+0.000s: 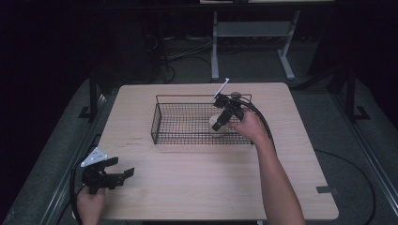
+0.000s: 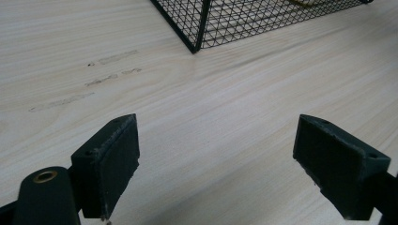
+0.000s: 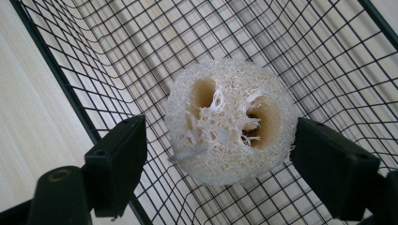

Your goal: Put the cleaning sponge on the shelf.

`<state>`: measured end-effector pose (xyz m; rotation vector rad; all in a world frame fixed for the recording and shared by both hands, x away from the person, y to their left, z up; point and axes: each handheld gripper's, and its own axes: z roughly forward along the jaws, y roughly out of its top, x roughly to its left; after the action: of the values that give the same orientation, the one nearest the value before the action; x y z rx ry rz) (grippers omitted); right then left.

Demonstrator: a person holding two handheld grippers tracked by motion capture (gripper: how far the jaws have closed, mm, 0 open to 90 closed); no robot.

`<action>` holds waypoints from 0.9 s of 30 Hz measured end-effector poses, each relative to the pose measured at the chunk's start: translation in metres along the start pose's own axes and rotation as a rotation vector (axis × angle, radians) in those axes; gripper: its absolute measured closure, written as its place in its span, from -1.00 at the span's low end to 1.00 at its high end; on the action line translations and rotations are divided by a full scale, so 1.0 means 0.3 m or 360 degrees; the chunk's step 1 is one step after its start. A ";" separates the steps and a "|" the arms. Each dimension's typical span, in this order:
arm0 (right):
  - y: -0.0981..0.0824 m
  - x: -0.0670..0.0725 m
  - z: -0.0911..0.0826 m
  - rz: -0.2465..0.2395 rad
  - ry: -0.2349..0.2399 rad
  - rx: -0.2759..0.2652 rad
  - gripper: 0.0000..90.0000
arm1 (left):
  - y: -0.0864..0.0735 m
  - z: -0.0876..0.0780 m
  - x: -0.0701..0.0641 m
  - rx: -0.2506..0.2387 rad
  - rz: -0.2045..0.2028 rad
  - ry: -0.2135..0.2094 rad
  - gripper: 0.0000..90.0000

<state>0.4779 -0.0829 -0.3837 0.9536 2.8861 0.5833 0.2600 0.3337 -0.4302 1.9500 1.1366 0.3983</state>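
A pale round loofah sponge (image 3: pixel 230 122) with two large holes lies inside the black wire basket (image 1: pixel 155 123), near its right end. My right gripper (image 3: pixel 218 161) reaches down into the basket with the loofah between its jaws. A gap shows between the left pad (image 3: pixel 119 164) and the sponge, while the right pad (image 3: pixel 328 164) sits right at its edge, so the jaws stand open. In the high view the right gripper (image 1: pixel 218 123) hangs over the loofah (image 1: pixel 212 128). My left gripper (image 1: pixel 123 166) rests open near the table's front left corner, with bare wood between its jaws (image 2: pixel 216 154).
The basket (image 2: pixel 202 28) stands in the middle of the light wooden table (image 1: pixel 211 187), its near left corner ahead of the left gripper. Faint scuff marks (image 2: pixel 94 79) cross the wood beside it. A white table frame (image 1: pixel 248 33) stands on the floor beyond.
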 end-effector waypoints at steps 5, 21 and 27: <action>0.001 -0.003 -0.009 0.0018 -0.0003 -0.0020 -0.58 | -0.003 -0.012 0.002 -0.0010 -0.0001 0.0007 -0.70; -0.028 -0.010 -0.085 0.0036 -0.0033 -0.0075 -0.59 | -0.002 -0.013 -0.004 -0.0009 0.0006 0.0006 -0.70; -0.045 -0.007 -0.116 0.0041 -0.0036 -0.0093 -0.59 | -0.004 -0.014 -0.003 -0.0007 0.0003 0.0005 -0.70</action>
<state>0.4664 -0.1057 -0.3564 0.9844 2.8243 0.6509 0.2564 0.3351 -0.4284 1.9472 1.1350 0.4048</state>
